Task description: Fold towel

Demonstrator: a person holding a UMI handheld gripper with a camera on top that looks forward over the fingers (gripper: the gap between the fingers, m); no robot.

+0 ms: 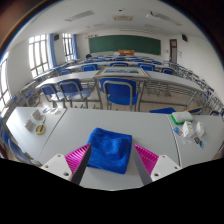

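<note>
A blue towel (110,149) lies folded into a rough square on the white table (65,125), just ahead of my fingers and partly between them. My gripper (112,163) is open and hovers over the table's near edge. The left pink pad (77,158) and the right pink pad (147,157) stand wide apart at either side of the towel's near edge, with a gap at each side. Nothing is held.
A small green and white heap (185,126) lies on the table at the right. Small objects (39,122) lie at the left. Blue chairs (118,94) and rows of desks stand beyond the table, with a green chalkboard (124,44) on the far wall.
</note>
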